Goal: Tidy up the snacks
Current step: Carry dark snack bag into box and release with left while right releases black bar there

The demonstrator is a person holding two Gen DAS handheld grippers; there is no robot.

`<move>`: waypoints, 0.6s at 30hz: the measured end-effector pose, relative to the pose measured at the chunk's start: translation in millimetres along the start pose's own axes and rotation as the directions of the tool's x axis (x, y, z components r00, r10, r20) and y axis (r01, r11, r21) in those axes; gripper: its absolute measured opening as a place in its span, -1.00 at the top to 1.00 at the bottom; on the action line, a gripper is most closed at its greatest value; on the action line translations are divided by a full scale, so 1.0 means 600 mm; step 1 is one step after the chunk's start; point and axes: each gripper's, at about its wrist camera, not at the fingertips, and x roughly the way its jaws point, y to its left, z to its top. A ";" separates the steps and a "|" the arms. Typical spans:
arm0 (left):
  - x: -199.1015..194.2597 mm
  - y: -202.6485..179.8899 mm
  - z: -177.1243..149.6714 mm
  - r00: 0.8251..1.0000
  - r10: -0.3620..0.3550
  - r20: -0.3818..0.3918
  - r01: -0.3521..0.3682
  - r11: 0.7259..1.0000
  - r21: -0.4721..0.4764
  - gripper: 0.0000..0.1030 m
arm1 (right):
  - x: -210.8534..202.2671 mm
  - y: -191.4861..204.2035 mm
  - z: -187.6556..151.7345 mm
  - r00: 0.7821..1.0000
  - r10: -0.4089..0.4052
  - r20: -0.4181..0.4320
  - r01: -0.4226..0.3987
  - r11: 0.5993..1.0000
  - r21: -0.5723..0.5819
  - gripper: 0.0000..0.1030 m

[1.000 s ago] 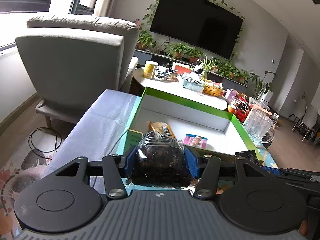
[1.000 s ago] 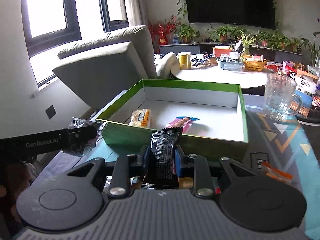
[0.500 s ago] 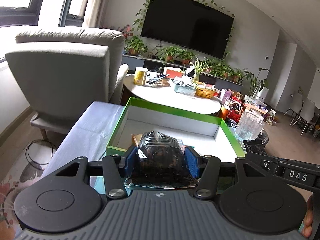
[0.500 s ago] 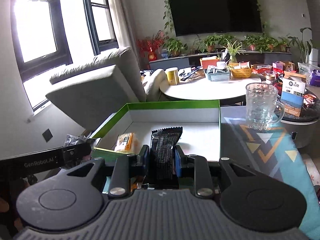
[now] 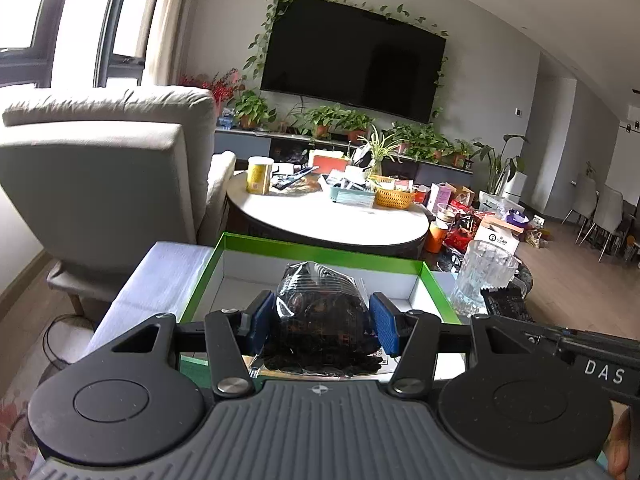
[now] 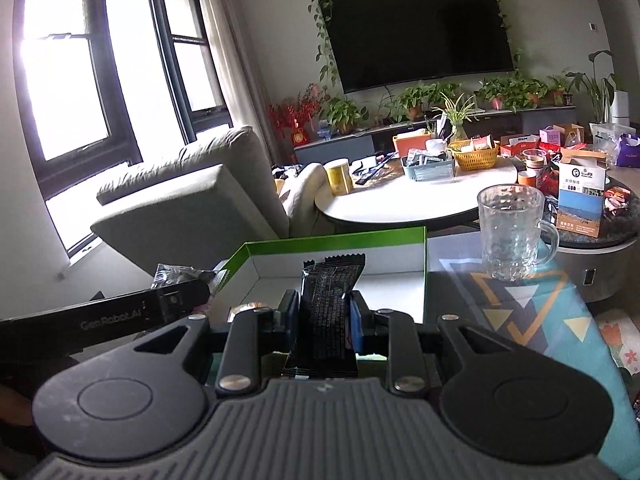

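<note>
Left gripper (image 5: 322, 322), jaws clamped on a clear packet of dark snacks (image 5: 320, 316), above the green box's (image 5: 320, 249) near edge; right gripper (image 6: 324, 320), jaws clamped on a black wrapper (image 6: 330, 304), over the same box; glass mug (image 6: 514, 232) right of it.

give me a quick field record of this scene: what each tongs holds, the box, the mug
left tongs: shut on clear pack of dark snacks
right tongs: shut on black bar, upright
box: green rim, white inside, open, beyond both tongs
box contents: mostly hidden behind the held snacks
mug: clear glass, upright, looks empty, right of box on patterned cloth
background: round table with clutter, grey armchair, wall tv
</note>
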 end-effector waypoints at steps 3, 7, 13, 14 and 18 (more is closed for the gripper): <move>0.006 -0.007 0.010 1.000 -0.007 0.013 0.007 1.000 0.019 0.04 | 0.001 -0.008 0.002 1.000 -0.003 0.004 0.003 1.000 0.009 0.48; 0.017 -0.015 0.018 1.000 -0.009 0.018 0.009 0.999 0.032 0.04 | 0.003 -0.019 0.004 1.000 -0.008 0.002 0.008 1.000 0.030 0.48; 0.036 -0.014 0.012 1.000 0.001 -0.001 -0.001 0.999 0.034 0.04 | 0.004 -0.029 0.002 1.000 -0.010 -0.006 0.010 0.999 0.044 0.48; 0.037 -0.012 0.011 1.000 0.002 -0.005 -0.002 0.999 0.032 0.04 | 0.005 -0.031 0.001 1.000 -0.010 -0.010 0.011 0.999 0.048 0.48; 0.049 -0.012 0.009 1.000 0.008 -0.018 -0.007 0.999 0.032 0.04 | 0.010 -0.035 -0.001 1.000 -0.009 -0.023 0.010 0.998 0.055 0.48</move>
